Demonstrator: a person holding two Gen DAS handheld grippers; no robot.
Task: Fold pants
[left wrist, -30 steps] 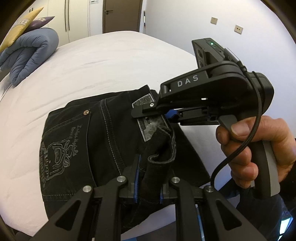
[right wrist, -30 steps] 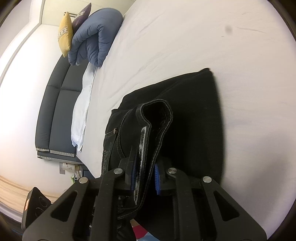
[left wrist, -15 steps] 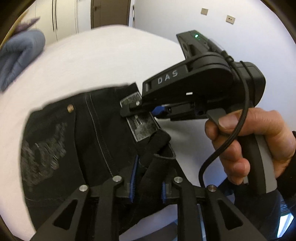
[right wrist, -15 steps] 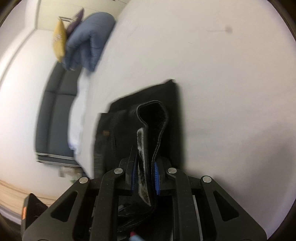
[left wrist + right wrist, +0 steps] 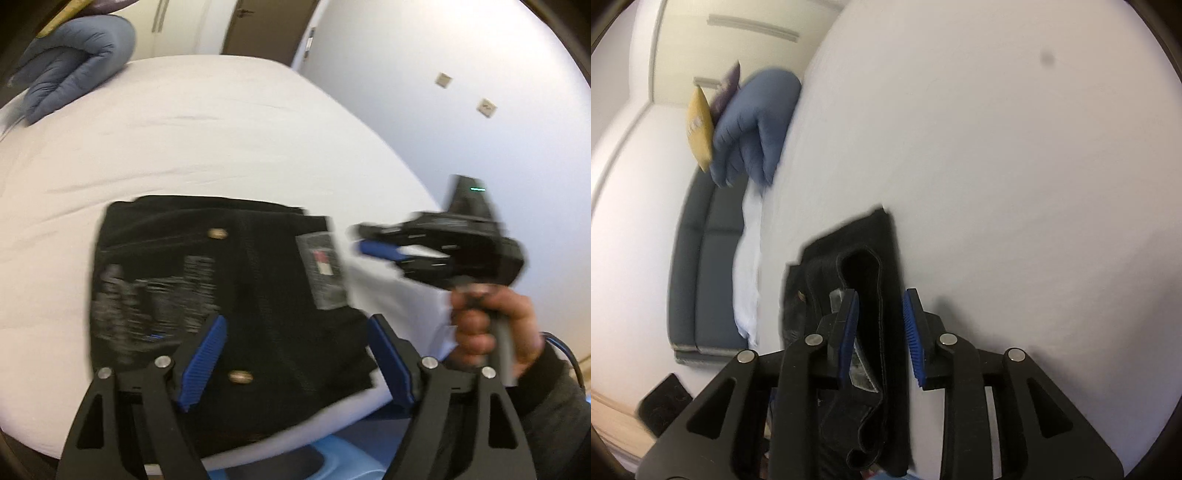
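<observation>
Left gripper (image 5: 295, 354) jaws opening wide, nothing clamped, folded cloth lies under them; right gripper (image 5: 881, 332) jaws also opening, waistband between the pads but no longer pressed. White bed (image 5: 207, 125) carries the pants (image 5: 229, 280), black, folded into a compact stack at the near edge, close to the corner; blue duvet (image 5: 74, 62) far back; waistband (image 5: 868, 325) stands up in a loop; grey patch (image 5: 325, 273) faces up. Risk, as I judge: loop springs open once released, or a retreating pad snags it and drags the stack off the edge.
</observation>
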